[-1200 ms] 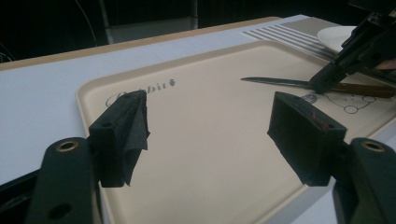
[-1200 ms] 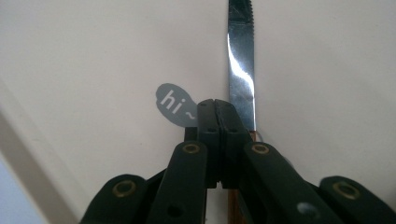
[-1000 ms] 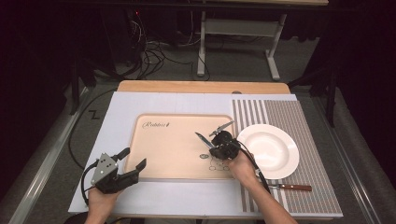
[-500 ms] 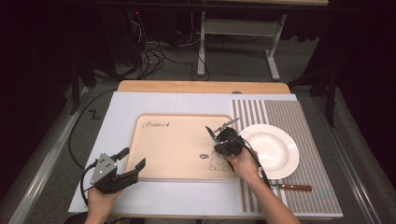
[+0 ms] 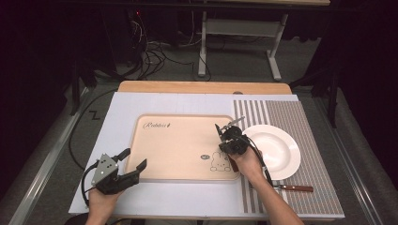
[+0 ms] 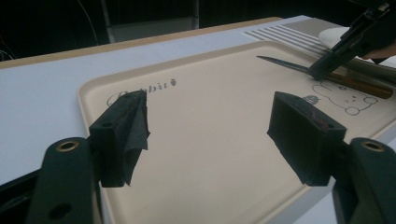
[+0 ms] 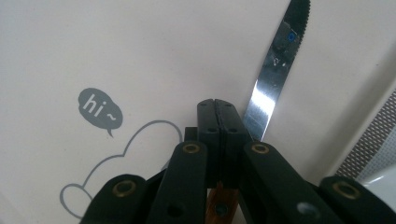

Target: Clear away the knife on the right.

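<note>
**Knife on the rabbit tray, jaws shut above it**

On the bench (image 5: 122,108) we saw one beige tray (image 5: 178,140) printed with a rabbit, and in it lay a single wooden-handled knife (image 7: 273,79), near the tray's right edge, with its serrated blade pointing away from the person. The right gripper (image 5: 218,130) stood over that knife with its jaws pressed together. Their tips sat where the blade meets the handle, and we could not tell whether they pinched it. Just right of the tray, one white plate (image 5: 277,150) rested on one striped mat (image 5: 305,117). A second knife (image 5: 295,188) lay on the mat's near edge, so we counted two knives in all. The left gripper (image 5: 135,158) hung at the tray's near left corner, its jaws wide apart with nothing between them. Against the frames from a second earlier, the right gripper had edged slightly toward the plate. The left gripper, the plate and the second knife had kept their places.
</note>
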A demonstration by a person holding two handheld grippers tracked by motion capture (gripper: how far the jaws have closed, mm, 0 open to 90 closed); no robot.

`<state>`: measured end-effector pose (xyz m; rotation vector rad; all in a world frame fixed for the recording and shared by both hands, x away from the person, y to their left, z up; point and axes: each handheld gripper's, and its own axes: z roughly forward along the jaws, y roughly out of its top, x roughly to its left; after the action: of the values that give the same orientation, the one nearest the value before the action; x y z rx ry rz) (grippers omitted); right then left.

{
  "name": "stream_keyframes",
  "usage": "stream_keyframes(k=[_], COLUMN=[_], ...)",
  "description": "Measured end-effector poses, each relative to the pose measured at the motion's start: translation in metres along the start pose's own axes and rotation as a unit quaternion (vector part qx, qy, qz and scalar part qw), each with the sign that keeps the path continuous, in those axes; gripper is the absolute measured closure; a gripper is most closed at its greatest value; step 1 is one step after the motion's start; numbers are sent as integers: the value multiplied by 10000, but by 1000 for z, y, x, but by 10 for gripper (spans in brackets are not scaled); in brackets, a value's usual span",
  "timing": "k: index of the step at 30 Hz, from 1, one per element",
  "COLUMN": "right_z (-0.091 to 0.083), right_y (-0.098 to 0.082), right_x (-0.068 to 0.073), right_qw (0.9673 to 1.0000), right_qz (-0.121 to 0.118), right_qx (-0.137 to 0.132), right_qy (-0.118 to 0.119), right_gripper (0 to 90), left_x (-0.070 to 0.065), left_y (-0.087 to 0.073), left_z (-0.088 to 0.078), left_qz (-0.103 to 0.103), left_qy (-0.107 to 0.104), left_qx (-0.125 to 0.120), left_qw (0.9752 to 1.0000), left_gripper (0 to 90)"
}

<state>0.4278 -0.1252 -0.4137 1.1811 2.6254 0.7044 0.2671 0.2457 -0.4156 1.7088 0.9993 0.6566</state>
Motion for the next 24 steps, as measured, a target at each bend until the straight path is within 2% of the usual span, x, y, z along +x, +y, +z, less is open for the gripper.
stream_keyframes(k=[10,12,13,16,22,24], right_z=[0,0,-4,-15,-31,-36], right_y=[0,-1,-3,-7,-13,-17], right_x=[-7,-8,-9,-6,-6,-7], right_qw=[9999,9999,9991,9976,9959,9941], right_qz=[114,95,156,66,-23,-48], right_qx=[-25,-78,-311,-637,-896,-1074], right_qy=[4,73,244,259,148,164], right_gripper=[900,900,876,845,720,657], left_x=[1,1,0,1,0,0], left_y=[0,0,0,0,0,0], left_z=[0,0,-1,-1,-1,-1], left_qz=[4,-2,8,-1,31,15], left_qy=[-4,-4,10,22,27,25], left_qx=[8,-4,-28,-23,-9,-12], left_qw=[10000,10000,10000,10000,10000,10000], left_gripper=[291,293,296,297,297,299])
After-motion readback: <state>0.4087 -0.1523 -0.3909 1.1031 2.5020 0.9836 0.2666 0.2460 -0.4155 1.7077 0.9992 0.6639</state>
